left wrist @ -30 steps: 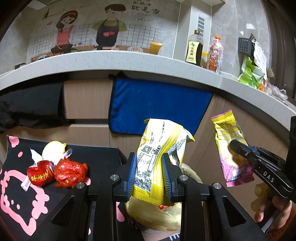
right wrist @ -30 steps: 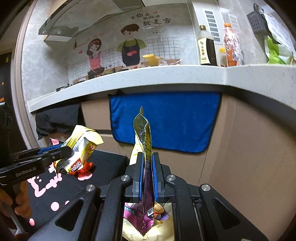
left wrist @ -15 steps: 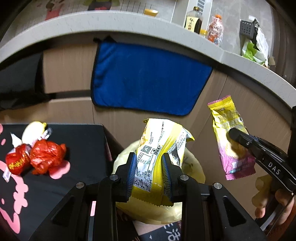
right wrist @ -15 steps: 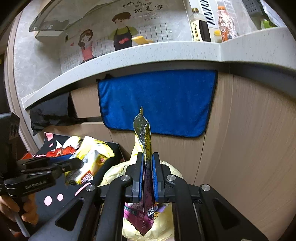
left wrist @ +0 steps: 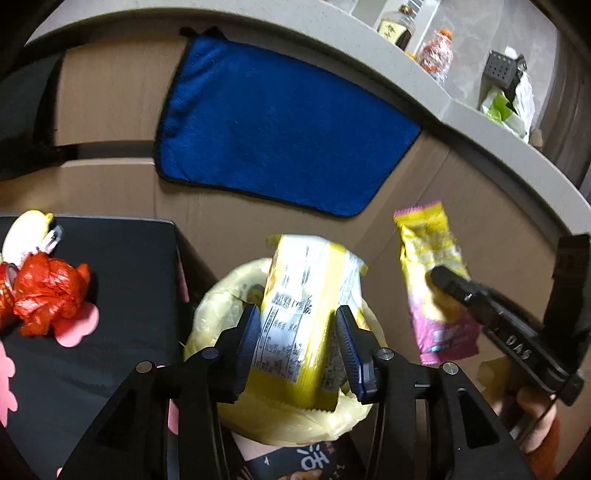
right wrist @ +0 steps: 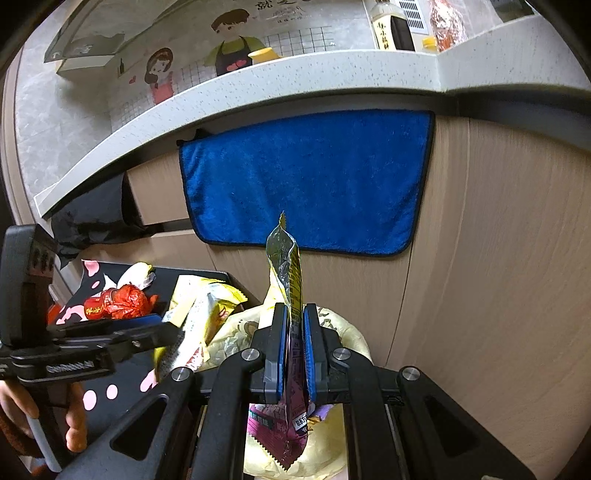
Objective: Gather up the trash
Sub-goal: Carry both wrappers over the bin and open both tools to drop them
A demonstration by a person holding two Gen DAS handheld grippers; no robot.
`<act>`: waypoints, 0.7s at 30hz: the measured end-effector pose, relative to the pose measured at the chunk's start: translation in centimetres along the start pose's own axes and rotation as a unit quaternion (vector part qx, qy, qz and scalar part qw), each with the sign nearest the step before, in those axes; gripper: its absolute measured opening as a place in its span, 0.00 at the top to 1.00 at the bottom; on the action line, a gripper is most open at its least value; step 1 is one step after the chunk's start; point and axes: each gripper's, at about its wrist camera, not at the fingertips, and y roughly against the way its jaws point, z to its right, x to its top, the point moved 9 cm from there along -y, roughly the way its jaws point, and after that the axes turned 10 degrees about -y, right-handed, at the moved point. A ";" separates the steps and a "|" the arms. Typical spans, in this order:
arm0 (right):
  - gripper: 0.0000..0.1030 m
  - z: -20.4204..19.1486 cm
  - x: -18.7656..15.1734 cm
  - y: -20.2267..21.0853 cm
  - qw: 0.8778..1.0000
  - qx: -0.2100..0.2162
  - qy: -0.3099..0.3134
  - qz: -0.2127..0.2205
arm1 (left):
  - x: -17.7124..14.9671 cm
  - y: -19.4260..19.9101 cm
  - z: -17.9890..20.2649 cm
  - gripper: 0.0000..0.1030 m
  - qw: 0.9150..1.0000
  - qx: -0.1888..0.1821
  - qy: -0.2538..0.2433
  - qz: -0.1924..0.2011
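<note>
Left of the left gripper's (left wrist: 301, 343) jaws, a black tabletop (left wrist: 122, 280) with pink patches carries a crumpled red wrapper (left wrist: 48, 295) and a pale yellow piece (left wrist: 26, 230) just beyond it. Between those jaws stands a yellow snack packet (left wrist: 299, 314), upright and motion-blurred; the jaws are spread about as wide as the packet, and contact with its sides cannot be confirmed. Directly below and beyond the jaws sits the yellow bin bag (left wrist: 218, 317), mouth open, its near rim partly hidden by the packet and the gripper frame. Behind, a blue towel (left wrist: 280, 129) hangs flat on the beige cabinet front (left wrist: 107, 99). Right of the jaws, the right gripper (right wrist: 294, 343) holds a yellow-and-purple wrapper (left wrist: 436, 288) out over the cabinet side; in its own view the jaws are clamped on this wrapper (right wrist: 291, 280), edge-on and upright, the bag (right wrist: 343, 325) beneath them. Above the jaws, a grey counter (right wrist: 295, 77) bears a dark bottle (right wrist: 391, 26) and an orange-capped bottle (left wrist: 437, 55).
</note>
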 end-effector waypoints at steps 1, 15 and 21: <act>0.91 0.0 -0.1 -0.3 1.000 0.001 -0.003 -0.003 | 0.3 0.5 -0.3 0.55 1.000 0.002 0.004 0.006; 0.65 -1.4 -1.2 -3.5 0.999 -0.015 -0.010 -0.040 | 2.3 7.6 -4.8 0.54 0.997 0.034 0.028 0.061; 0.59 -3.2 -1.3 -3.4 0.999 -0.034 0.006 -0.042 | 2.0 11.8 -8.8 0.54 0.991 0.083 0.044 0.092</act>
